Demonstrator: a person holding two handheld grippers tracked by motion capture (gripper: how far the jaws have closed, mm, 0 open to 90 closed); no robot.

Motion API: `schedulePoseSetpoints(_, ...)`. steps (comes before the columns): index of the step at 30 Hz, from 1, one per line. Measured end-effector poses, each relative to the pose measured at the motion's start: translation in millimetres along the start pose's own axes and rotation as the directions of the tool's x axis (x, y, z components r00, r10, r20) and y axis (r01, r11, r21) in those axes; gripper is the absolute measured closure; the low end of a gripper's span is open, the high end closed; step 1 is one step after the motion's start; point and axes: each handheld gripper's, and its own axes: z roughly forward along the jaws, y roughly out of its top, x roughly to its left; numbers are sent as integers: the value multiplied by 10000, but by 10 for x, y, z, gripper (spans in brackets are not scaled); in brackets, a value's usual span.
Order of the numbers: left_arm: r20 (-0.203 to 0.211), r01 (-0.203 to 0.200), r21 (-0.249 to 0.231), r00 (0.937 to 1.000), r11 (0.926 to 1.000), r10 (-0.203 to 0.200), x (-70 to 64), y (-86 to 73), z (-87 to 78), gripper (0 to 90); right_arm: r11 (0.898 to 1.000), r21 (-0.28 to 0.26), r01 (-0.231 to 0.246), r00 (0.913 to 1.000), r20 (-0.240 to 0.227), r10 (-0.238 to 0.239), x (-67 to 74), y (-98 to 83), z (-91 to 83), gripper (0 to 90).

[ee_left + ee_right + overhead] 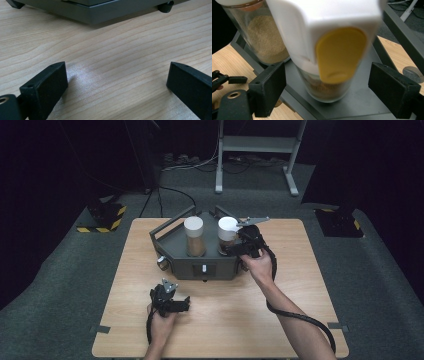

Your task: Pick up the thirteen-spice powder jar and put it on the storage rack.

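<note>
A dark grey tray (172,245) stands at the back middle of the wooden table (280,320). It holds two glass jars of tan granules with white lids. The left jar (194,237) stands free. My right gripper (234,248) is open around the right jar (226,235). In the right gripper view that jar (327,87) has a white lid with a yellow flap (339,52). It stands between the spread jaws of the right gripper (327,87), apart from both. The other jar (265,40) is behind on the left. My left gripper (176,303) rests open on the table's front; between the jaws of the left gripper (117,82) there is bare wood.
The tray's front edge (100,12) lies just ahead of the left gripper. A round knob (162,263) sticks out at the tray's front left corner. A grey disc (412,73) lies on the table. A white stand (257,150) and yellow-black striped bases (102,217) are on the floor behind.
</note>
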Motion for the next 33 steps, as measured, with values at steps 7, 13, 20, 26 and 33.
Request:
schedulePoseSetpoints(7, -3, 0, 1, 10000, 10000, 0, -1, 0, 0, 33, 9999, -77, -80, 10000, -14, 80, -37, -60, -59, 142)
schedulePoseSetpoints(13, -4, -3, 1, 10000, 10000, 3, -1, 0, 0, 33, 9998, -110, -137, 9999, -24, 137, -67, -104, -96, 144)
schedulePoseSetpoints(20, -5, -6, 7, 10000, 10000, 6, -1, 1, 0, 33, 9996, -122, -249, 9997, -17, 249, -99, -167, -129, 145)
schedulePoseSetpoints(26, -8, -3, 4, 10000, 10000, 3, -2, 1, 0, 33, 9991, -191, -374, 9993, 5, 374, -147, -220, -170, 147)
schedulePoseSetpoints(33, -12, -3, 3, 10000, 10000, 3, -3, 0, 0, 33, 9986, -254, -458, 9989, 46, 459, -188, -281, -221, 148)
